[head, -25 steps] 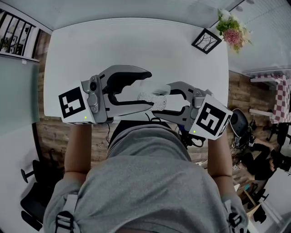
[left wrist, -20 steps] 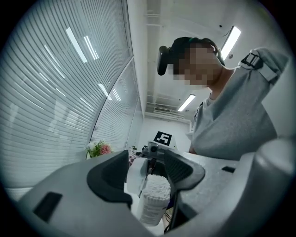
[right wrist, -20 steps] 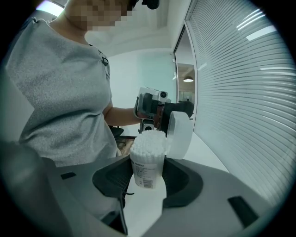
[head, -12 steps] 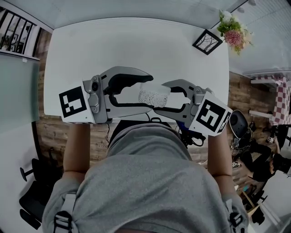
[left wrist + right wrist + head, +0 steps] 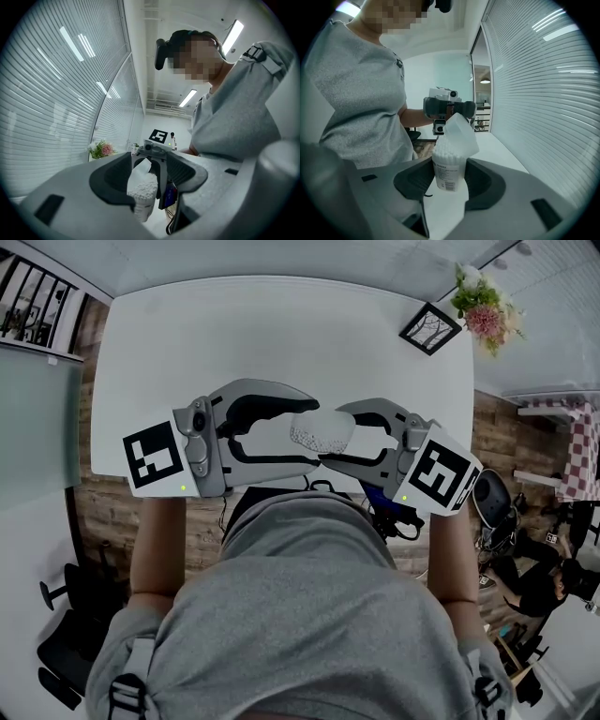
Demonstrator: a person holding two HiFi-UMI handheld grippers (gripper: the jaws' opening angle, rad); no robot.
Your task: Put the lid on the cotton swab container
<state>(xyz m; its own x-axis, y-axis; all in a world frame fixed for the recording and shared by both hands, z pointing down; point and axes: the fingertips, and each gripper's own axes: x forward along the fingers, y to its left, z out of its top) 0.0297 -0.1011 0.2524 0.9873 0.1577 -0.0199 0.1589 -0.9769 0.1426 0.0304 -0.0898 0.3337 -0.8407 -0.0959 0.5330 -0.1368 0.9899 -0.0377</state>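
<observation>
My right gripper [image 5: 450, 182] has its jaws closed on the sides of the container [image 5: 449, 171]. The container stands upright between the pads, with its top and the swabs [image 5: 447, 151] rising above them. My left gripper [image 5: 149, 177] faces it from the other side, and its jaws look clamped on the lid [image 5: 460, 133]. The translucent lid sits tilted over the container's mouth. Its open rim covers the swabs on one side, while the other side is lifted clear, so it is not yet seated. Both things are over the desk [image 5: 281, 334], near its front edge, and my two pairs of jaws are almost tip to tip around them.
</observation>
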